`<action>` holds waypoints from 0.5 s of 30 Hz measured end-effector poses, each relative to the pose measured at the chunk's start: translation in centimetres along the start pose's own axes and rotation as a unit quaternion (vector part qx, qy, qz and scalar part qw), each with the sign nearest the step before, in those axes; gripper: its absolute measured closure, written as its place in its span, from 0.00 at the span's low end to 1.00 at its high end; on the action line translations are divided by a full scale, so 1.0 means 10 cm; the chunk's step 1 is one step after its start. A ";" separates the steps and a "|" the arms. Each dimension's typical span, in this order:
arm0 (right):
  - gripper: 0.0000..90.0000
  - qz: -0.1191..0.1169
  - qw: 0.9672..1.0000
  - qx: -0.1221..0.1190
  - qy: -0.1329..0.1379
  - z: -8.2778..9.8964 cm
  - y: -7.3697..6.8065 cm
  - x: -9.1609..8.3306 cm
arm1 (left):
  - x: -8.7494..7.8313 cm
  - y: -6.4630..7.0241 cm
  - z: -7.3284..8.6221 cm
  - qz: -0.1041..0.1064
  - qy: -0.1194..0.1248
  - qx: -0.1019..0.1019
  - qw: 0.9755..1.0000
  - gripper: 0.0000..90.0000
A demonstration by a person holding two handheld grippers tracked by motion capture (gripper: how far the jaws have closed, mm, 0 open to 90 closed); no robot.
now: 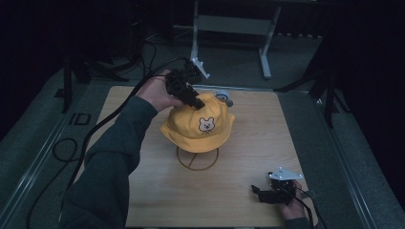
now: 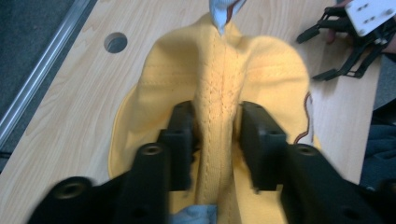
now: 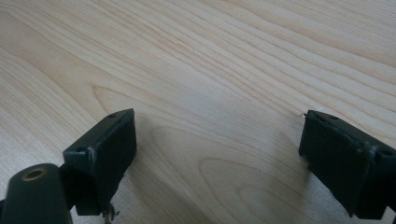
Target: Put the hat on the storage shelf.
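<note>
A yellow bucket hat (image 1: pixel 198 125) with a small bear face sits on a wire stand whose ring base (image 1: pixel 197 161) rests on the wooden table. My left gripper (image 1: pixel 197 102) comes down on the hat's far crown from the upper left. In the left gripper view its jaws (image 2: pixel 217 119) straddle a raised fold of the yellow hat (image 2: pixel 219 88); the pads stand apart beside the fold, so it is open. My right gripper (image 1: pixel 263 193) lies near the table's front right corner, open over bare wood (image 3: pixel 217 149), holding nothing.
A small blue-and-white object (image 1: pixel 223 98) lies just behind the hat. The wooden tabletop (image 1: pixel 143 191) has a round hole (image 2: pixel 116 42) near its edge. Cables trail off the left side, and a metal frame (image 1: pixel 229 28) stands behind the table.
</note>
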State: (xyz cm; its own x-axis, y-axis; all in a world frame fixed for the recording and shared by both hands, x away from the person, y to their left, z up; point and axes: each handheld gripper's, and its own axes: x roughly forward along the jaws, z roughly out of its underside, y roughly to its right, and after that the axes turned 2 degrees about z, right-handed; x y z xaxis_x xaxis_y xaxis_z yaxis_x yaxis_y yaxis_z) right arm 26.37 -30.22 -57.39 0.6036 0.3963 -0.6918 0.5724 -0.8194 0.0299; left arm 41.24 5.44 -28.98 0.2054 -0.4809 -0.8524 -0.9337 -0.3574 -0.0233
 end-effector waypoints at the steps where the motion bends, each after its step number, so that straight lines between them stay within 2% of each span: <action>1: 0.12 0.000 1.000 0.000 0.000 0.00 0.00 0.00 | 0.00 0.00 0.00 0.000 0.000 0.000 1.000 0.60; 2: 0.12 0.000 1.000 0.000 0.000 0.00 0.00 0.00 | 0.01 0.01 0.03 -0.020 0.002 -0.005 1.000 0.54; 3: 0.12 0.000 1.000 0.000 0.000 0.00 0.00 0.00 | 0.01 0.01 0.04 -0.028 0.005 -0.009 1.000 0.49; 8: 0.12 0.000 1.000 0.000 0.000 0.00 0.00 0.00 | -0.03 0.00 0.08 -0.047 0.014 -0.020 0.999 0.29; 12: 0.12 0.000 1.000 0.000 0.000 0.00 0.00 0.00 | -0.15 -0.04 0.14 -0.046 0.044 -0.034 0.997 0.25; 14: 0.12 0.000 1.000 0.000 0.000 0.00 0.00 0.00 | -0.17 -0.05 0.15 -0.050 0.047 -0.038 0.997 0.24; 15: 0.12 -0.001 1.000 0.000 0.000 0.00 0.00 0.00 | -0.21 -0.07 0.19 -0.059 0.047 -0.044 0.996 0.24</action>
State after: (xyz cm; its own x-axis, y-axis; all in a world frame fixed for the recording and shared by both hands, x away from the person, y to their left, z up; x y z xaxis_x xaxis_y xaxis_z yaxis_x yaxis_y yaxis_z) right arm 26.35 -30.22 -57.40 0.6032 0.3973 -0.6916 0.5729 -0.8191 0.0291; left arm 40.88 8.20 -28.14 0.3428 -0.5032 -0.7933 -0.8728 -0.4829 -0.0708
